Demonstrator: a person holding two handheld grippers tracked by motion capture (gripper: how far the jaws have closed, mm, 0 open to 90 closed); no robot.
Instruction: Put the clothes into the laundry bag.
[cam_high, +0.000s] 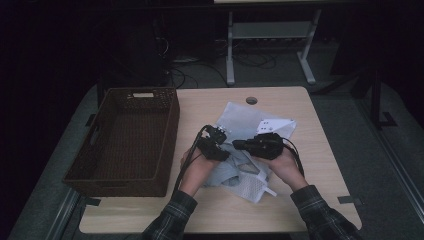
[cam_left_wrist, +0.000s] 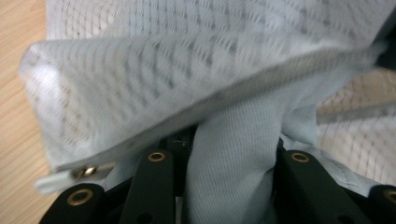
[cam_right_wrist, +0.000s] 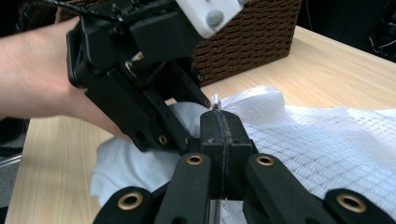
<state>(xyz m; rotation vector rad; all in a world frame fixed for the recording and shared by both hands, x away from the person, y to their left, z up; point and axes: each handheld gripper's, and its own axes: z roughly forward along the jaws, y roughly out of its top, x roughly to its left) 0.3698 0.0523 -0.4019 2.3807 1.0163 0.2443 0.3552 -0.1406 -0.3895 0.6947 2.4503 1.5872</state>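
Work in hand: a white mesh laundry bag (cam_high: 239, 131) with a pale blue garment (cam_left_wrist: 233, 158) at its mouth, being handled on the desk (cam_high: 320, 150) beside a brown wicker basket (cam_high: 125, 140).
Bag, place: straight ahead of both pairs of fingers, spread flat on the desk beyond them, its zip edge (cam_left_wrist: 261, 79) lifted just above the left fingers.
Long axis: the zip edge runs crosswise to the left fingers, from a zip pull (cam_left_wrist: 86, 171) at their near left up and away to their right.
Left gripper (cam_high: 214, 145): fingers (cam_left_wrist: 154, 182) apart, with a fold of the garment bunched between them; whether they press it I cannot tell.
Right gripper (cam_high: 252, 145): fingers (cam_right_wrist: 224, 140) pressed together, a small white zip tab (cam_right_wrist: 215, 101) sticking out at their tips, so they seem clamped on it.
Nearer hand: both are at the bag's mouth, tips almost touching; the right one has the zip.
Pose: both hands low over the desk, forearms angled inward, fingers pointing toward each other.
Judgement: the next move likely depends on pulling the tab along the zip line while the left steadies the cloth.
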